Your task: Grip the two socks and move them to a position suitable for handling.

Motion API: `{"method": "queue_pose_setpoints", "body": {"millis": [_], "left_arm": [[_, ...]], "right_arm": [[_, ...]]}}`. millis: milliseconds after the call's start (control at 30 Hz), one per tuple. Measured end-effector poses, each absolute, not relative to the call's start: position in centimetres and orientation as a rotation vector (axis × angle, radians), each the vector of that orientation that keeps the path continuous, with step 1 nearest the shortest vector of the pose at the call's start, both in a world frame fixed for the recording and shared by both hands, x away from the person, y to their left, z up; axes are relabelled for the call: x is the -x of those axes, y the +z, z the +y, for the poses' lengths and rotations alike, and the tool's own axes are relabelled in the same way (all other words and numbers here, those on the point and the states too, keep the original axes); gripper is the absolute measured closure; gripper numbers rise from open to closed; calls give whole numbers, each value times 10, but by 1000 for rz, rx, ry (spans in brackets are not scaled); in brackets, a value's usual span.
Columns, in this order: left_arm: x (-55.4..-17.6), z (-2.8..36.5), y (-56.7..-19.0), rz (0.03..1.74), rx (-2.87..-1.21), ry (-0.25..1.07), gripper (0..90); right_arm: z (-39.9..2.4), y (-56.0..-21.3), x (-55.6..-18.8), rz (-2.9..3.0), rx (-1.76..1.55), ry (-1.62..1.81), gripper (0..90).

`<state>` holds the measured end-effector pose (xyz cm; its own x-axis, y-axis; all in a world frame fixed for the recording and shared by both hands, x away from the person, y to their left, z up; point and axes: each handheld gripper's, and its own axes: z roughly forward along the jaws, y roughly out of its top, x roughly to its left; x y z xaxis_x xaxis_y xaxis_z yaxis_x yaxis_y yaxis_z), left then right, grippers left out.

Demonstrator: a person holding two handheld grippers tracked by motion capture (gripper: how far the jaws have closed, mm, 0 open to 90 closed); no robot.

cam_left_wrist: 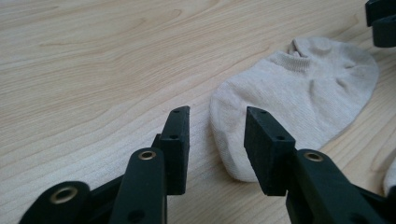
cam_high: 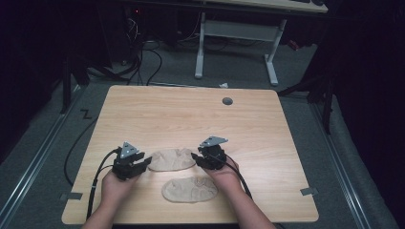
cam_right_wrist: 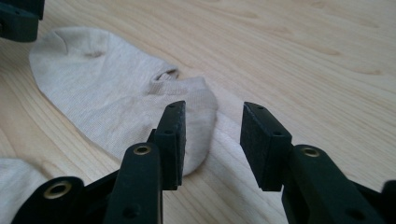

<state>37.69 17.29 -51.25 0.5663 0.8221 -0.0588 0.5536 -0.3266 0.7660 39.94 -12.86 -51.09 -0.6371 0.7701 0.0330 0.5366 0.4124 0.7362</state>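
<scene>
- My left gripper sits at the left end of the far sock; in the high view my own hand and the gripper body cover the jaw tips, so contact there is hard to read.
- In the left gripper view the jaws stand spread, nothing pinched; that sock's rounded end lies on the wood between and just beyond them, and the right-hand jaw hides part of its edge.
- My right gripper is at the sock's other end. In the right gripper view its jaws are spread too, gripping nothing — the sock's end reaches in front of the left-hand jaw, while the gap itself shows mostly bare table.
- The other gripper shows as a dark block cut off at a top corner of each gripper view, just past the sock's far end.
- The near sock lies flat between my forearms, close to the table's near edge; a pale sliver at the low edge of each gripper view seems to be that sock, but I cannot tell for certain.
- Beyond the far sock the tabletop is open wood to the back edge, with one small grey grommet — wide room also to both sides.
</scene>
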Motion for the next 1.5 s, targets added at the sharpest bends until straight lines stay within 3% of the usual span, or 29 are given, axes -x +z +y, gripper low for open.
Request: {"method": "queue_pose_setpoints", "body": {"millis": [333,800,867,1200,1500], "left_arm": [[-382,169,-522,1106,-2069,426,645],[-385,167,-527,1123,-2066,420,858],[-384,167,-525,1122,-2052,419,863],[-375,164,-512,1060,-2018,423,866],[-362,151,-502,990,-2011,429,866]], "right_arm": [[-122,-524,-403,2412,-1135,1013,644],[-121,-527,-401,2432,-1106,1025,806],[-118,-526,-400,2433,-1110,1011,858],[-124,-510,-390,2376,-1050,1032,862],[-146,-496,-356,2299,-1022,1109,861]]}}
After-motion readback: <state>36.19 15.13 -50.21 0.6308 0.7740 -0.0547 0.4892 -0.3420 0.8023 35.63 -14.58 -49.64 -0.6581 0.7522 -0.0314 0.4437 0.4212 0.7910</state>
